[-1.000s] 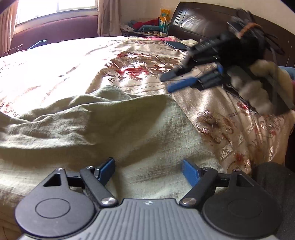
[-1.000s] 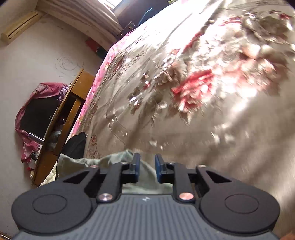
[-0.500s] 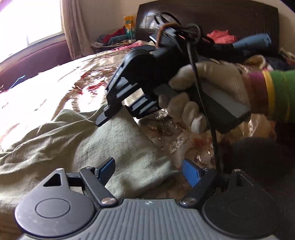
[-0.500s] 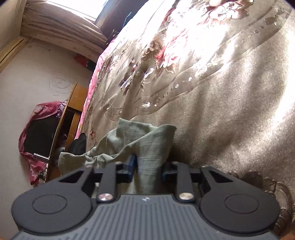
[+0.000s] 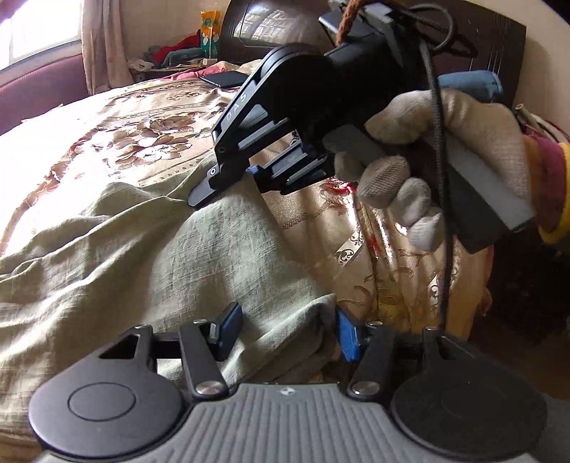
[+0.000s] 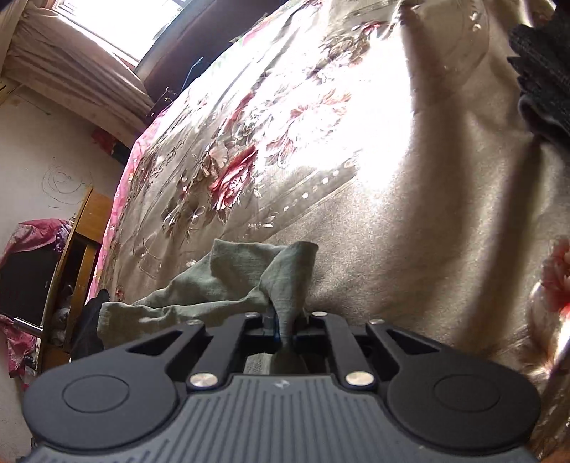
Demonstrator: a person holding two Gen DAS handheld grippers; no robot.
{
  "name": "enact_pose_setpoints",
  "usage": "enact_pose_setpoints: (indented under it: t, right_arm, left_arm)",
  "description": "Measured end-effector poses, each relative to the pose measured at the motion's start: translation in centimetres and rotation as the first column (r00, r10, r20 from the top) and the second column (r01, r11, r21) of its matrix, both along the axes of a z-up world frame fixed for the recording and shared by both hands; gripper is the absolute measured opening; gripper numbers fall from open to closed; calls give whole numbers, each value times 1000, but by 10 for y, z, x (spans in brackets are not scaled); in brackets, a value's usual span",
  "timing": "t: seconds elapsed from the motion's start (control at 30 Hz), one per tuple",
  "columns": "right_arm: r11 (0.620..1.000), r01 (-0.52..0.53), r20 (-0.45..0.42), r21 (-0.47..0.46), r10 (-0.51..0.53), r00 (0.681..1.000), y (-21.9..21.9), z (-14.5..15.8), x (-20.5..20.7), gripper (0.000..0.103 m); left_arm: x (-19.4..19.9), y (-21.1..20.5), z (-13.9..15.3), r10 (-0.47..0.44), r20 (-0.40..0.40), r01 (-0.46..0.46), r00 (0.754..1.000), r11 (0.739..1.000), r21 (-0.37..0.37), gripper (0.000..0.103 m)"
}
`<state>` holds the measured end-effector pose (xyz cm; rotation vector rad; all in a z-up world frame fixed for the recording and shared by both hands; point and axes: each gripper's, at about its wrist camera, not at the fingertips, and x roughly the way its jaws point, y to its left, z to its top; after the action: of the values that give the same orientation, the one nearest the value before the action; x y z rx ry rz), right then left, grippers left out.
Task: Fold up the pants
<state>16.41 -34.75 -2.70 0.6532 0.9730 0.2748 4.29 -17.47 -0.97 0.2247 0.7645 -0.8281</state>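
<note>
Pale green pants (image 5: 142, 256) lie crumpled on a floral bedspread (image 5: 107, 135). My left gripper (image 5: 286, 333) is open, its blue pads on either side of the near corner of the pants, which lies between them. My right gripper (image 6: 285, 322) is shut on a corner of the pants (image 6: 285, 274) and lifts it off the bed. In the left wrist view the right gripper (image 5: 228, 181), held by a gloved hand (image 5: 438, 153), pinches the far corner of the same edge.
A dark headboard (image 5: 270, 28) and a pile of clothes (image 5: 174, 53) lie beyond the bed. A phone (image 5: 224, 78) rests on the bedspread. A wooden cabinet (image 6: 74, 256) stands beside the bed. A black cloth (image 6: 545, 78) lies at the right.
My right gripper has closed on the pants corner and raised it. My left gripper has moved closer to the near corner and stays open.
</note>
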Motion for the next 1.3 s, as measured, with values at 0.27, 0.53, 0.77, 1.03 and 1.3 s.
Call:
enact_pose_setpoints:
  t: [0.27,0.53,0.77,1.03,1.3]
  right_arm:
    - [999,26,-35,43,-24,999,1,-23,0,19]
    - [997,53,-38,61,-51,998,-1,-25,-6,17]
    - [997,78,-35,28,-77,996,4,-20,-10,8]
    - [998,47,6,-28,-47,999,17,15,-16,5]
    - [994,17,24,-107,-15,1000,49,47,-7,5]
  left_arm:
    - [-14,-21,-1,8,55,-12,998,997,77,69]
    - [-24,-41,-7,60,89,-74,994,985,159,72]
    - [-29,-40,-3,77,99,-93,992,982,164,55]
    - [-27,-27,14,103,49,-107,993,991,82,31]
    - [-24,8,40,151,41,-150,988,988,-35,27]
